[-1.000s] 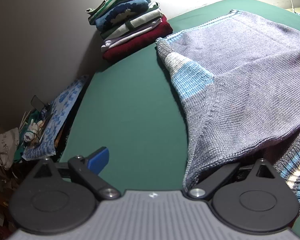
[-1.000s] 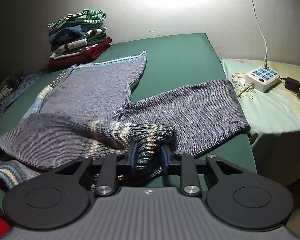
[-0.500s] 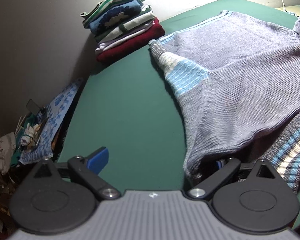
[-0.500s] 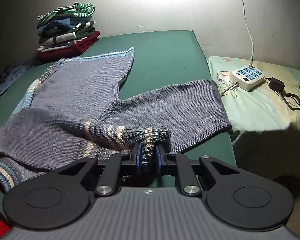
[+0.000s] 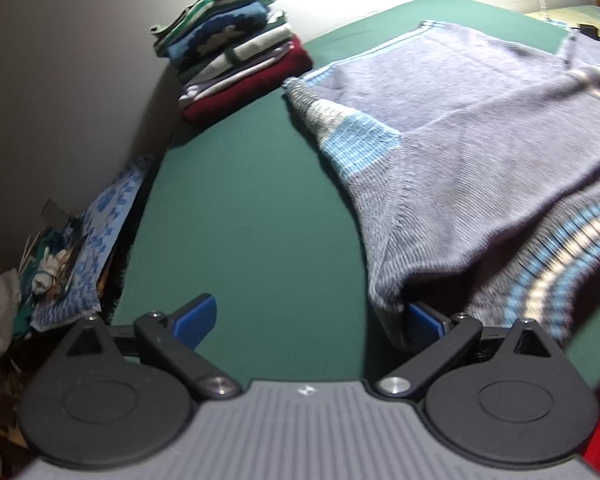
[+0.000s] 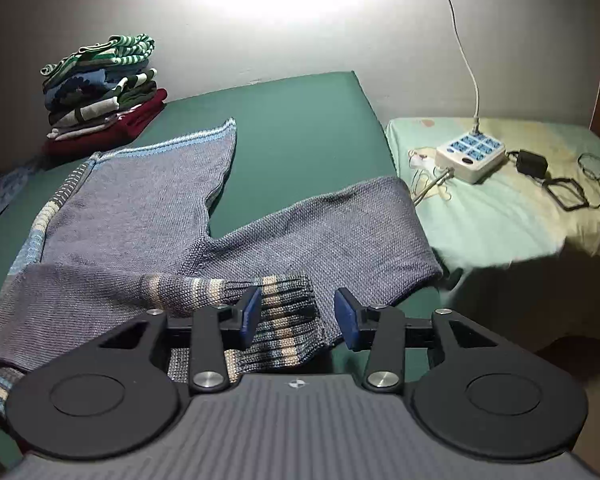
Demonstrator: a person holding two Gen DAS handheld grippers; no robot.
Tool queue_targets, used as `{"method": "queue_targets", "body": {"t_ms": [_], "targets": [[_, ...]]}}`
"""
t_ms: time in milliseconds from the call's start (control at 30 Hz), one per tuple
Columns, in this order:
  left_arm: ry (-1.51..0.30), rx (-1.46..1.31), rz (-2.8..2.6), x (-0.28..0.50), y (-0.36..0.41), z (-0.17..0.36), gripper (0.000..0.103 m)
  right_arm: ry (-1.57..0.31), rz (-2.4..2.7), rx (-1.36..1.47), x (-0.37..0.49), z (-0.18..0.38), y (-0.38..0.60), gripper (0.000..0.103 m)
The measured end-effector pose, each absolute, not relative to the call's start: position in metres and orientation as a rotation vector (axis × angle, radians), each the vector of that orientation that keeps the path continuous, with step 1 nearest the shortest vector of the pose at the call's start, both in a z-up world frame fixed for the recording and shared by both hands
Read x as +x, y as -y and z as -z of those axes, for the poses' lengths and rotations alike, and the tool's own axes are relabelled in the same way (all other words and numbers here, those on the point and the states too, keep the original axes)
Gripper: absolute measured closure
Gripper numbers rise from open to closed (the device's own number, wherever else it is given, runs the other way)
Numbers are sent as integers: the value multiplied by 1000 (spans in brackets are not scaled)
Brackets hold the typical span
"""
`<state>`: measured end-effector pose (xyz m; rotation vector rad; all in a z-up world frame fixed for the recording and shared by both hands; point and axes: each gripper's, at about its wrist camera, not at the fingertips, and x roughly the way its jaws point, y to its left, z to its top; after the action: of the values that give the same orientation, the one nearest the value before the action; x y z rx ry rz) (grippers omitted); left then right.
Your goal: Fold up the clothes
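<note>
Right claw [image 6: 296,314] jaws just sprung apart, striped cuff [image 6: 282,320] freed between them, left claw [image 5: 308,320] wide open, sweater [image 5: 480,168] edge draped over one finger, both angled down.

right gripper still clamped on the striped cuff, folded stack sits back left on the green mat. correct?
Not quite. The right wrist view shows the right gripper open: its jaws have just been opening, and the striped cuff lies loose between them. The folded stack does sit back left on the green mat.

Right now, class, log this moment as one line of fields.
left gripper: open, grey knitted sweater draped over one finger | right gripper: just opened, striped cuff released | folded clothes stack: untouched
</note>
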<state>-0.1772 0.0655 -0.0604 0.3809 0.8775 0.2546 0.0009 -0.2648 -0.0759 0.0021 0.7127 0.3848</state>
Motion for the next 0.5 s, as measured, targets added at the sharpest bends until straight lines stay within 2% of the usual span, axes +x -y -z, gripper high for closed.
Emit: {"method": "queue_targets", "body": {"t_ms": [67,200,233,333,500], "targets": [[-869,381,-231,-185,-68,48,5,-677,-440,-13,-4,72,258,72],[-790,332,-195,-186,-73,18,8,-671,-532,-41,-6,71,238,77],[-784,311,-174,-180,-71,17,18,-688,-543,-38,-5,73,233,77],[-765,245,-108,-160,-65,15,41,-736,-561,-31,1,82,221,77],[-795,249,-25,-130,-45,44,40,-793,-517,-19,4,95,225,82]]}}
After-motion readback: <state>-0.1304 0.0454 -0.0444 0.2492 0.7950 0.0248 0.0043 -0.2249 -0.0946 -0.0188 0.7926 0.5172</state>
